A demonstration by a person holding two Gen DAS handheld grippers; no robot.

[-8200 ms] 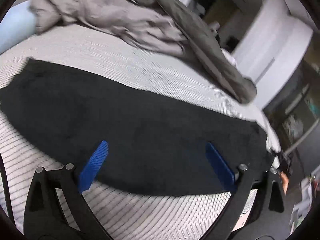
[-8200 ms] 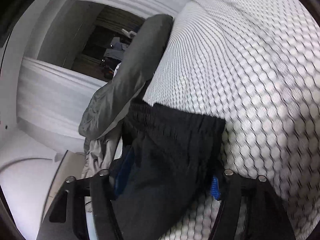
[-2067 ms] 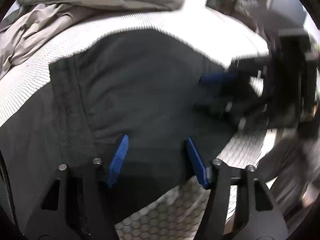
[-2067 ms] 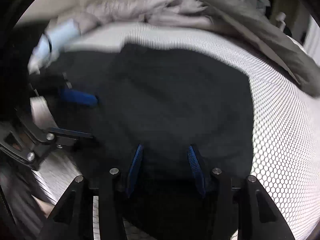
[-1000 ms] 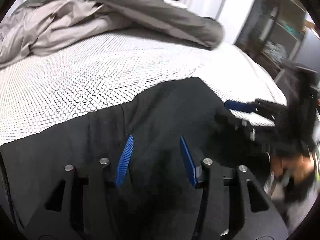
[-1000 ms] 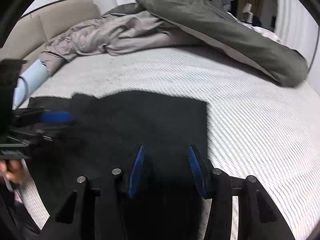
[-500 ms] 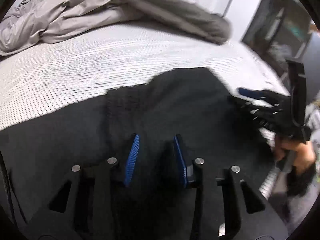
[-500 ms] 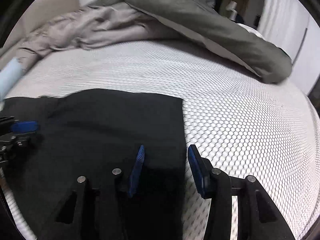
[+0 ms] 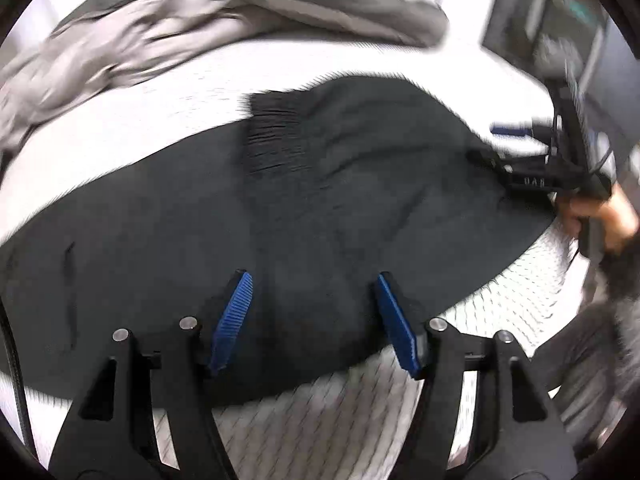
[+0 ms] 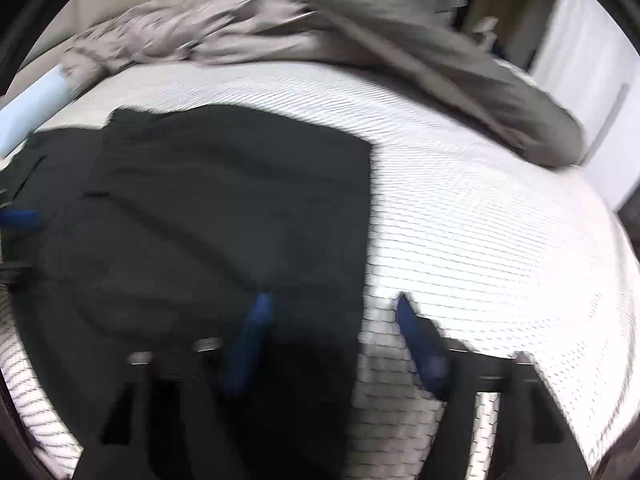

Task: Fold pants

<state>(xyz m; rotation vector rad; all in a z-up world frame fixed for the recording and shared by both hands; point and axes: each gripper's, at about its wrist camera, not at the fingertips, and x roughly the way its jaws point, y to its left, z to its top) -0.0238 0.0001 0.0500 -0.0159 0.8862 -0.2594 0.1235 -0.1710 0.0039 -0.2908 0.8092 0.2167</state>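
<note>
1. The black pants (image 9: 304,208) lie folded over on the white mesh-patterned mattress (image 9: 340,420), near its front edge. The gathered waistband (image 9: 276,136) faces the far side.
2. A crumpled grey duvet (image 9: 132,40) and a darker olive-grey blanket (image 9: 304,8) are heaped along the far side of the mattress, well apart from the pants. They do not obstruct the garment.
3. A pale blue roll (image 10: 32,108) lies at the far left in the right wrist view, just beside the left end of the pants.
4. Dark furniture (image 9: 560,12) stands beyond the right edge of the mattress in the left wrist view. Detail there is blurred.
5. Left gripper (image 9: 312,316): its jaws have just been opening and stand spread over the near part of the pants. The blue pads (image 9: 234,320) do not press the cloth; the grip is released.
6. Right gripper (image 10: 332,340): its jaws have just been opening and straddle the right-hand edge of the pants. One pad is over black cloth, the other over bare mattress. The view is blurred, but nothing is clamped.
7. In the left wrist view the right gripper (image 9: 516,148), with the person's hand (image 9: 600,216) holding it, sits at the right end of the pants.
8. Open mattress extends to the right of the pants edge (image 10: 368,216) and between the pants and the bedding.
</note>
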